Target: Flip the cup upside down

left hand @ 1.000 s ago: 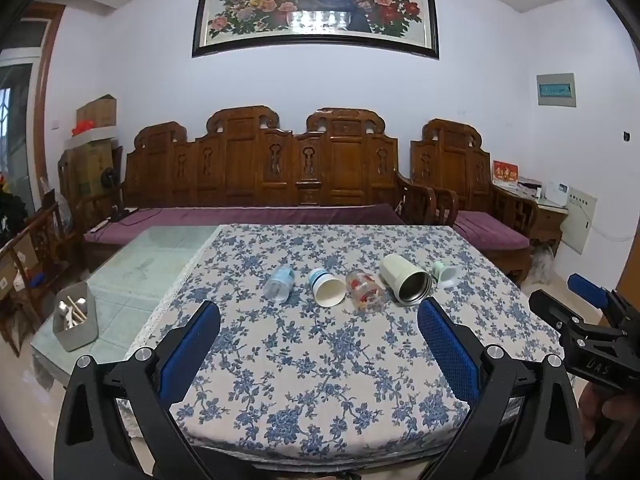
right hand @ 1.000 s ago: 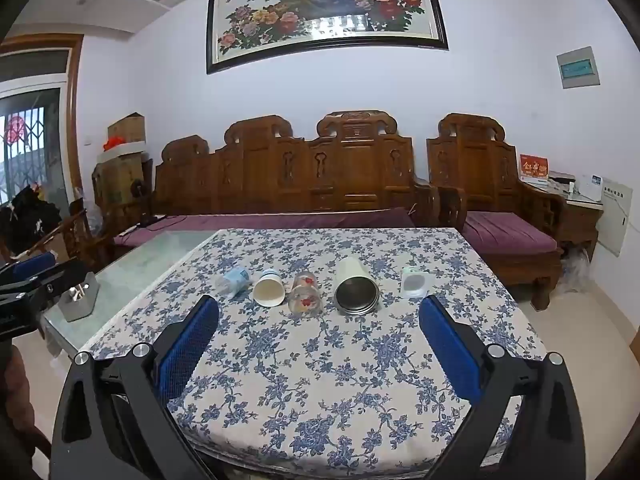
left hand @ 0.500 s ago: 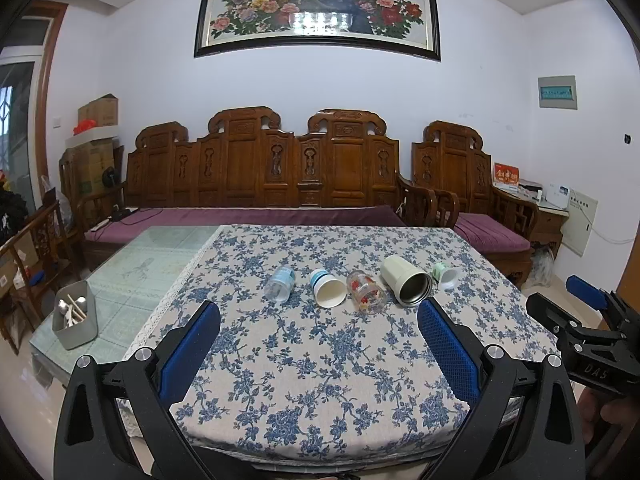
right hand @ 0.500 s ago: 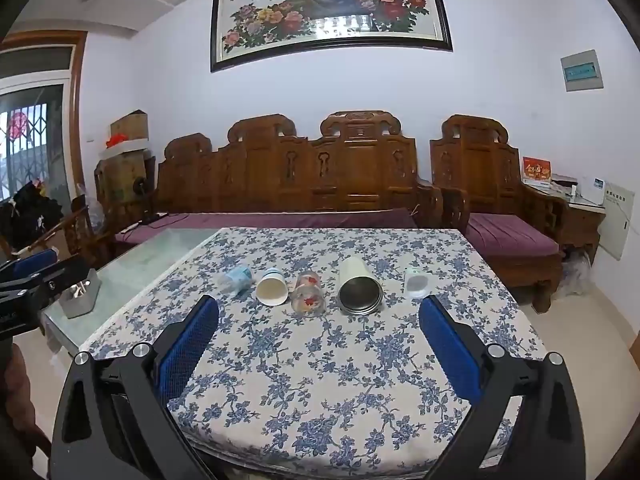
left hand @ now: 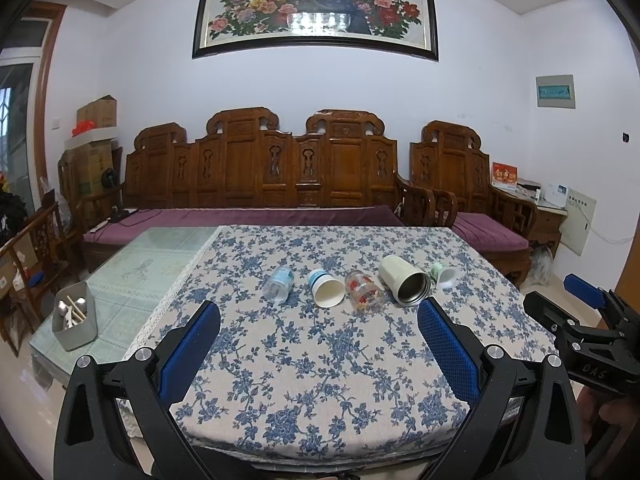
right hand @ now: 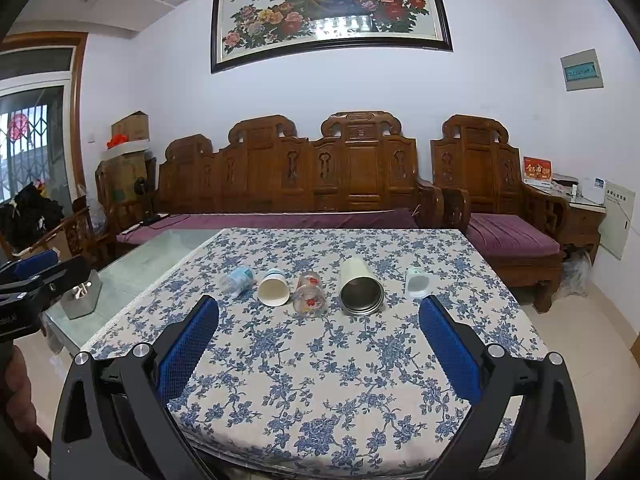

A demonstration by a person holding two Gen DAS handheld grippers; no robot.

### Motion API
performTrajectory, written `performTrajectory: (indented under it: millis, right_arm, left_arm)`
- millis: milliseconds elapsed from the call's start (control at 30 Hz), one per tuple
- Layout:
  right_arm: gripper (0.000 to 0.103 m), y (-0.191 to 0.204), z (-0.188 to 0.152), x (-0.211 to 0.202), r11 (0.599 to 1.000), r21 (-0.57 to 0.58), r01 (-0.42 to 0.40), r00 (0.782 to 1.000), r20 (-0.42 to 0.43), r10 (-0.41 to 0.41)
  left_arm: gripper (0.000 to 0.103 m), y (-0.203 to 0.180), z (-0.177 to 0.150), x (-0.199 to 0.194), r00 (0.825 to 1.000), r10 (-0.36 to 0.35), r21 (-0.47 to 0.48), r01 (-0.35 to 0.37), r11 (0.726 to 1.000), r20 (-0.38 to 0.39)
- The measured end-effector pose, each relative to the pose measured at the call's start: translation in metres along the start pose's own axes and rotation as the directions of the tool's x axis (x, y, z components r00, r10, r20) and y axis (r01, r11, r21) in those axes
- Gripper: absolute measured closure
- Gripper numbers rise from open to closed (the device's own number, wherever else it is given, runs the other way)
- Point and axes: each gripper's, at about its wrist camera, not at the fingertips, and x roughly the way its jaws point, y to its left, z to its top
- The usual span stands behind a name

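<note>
Seemingly unchanging: both gaping grippers, five toppled cups.

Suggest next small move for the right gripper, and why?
Probably ease the right gripper forward and down toward the large cream metal-lined cup. All five cups lie on their sides in a row on the blue floral tablecloth, none is gripped, both grippers are open and well short of them, and this cup sits nearest its centreline.

table, blue floral cloth | on it, row lying sideways: plastic bottle | paper cup | glass | steel tumbler | sm. cup
</note>
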Motion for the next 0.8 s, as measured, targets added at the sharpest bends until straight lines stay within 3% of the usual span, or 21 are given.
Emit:
performTrajectory:
  millis: [800]
  right_arm:
    - [0.002,0.0014,-0.0016,0.0007,1.0,0.002,0.0,1.0,0.0,0.0]
  left_arm:
    - [0.008,0.0001,-0.0058,-0.0023,1.0,-0.001,0.001,0.001,1.0,-0.003]
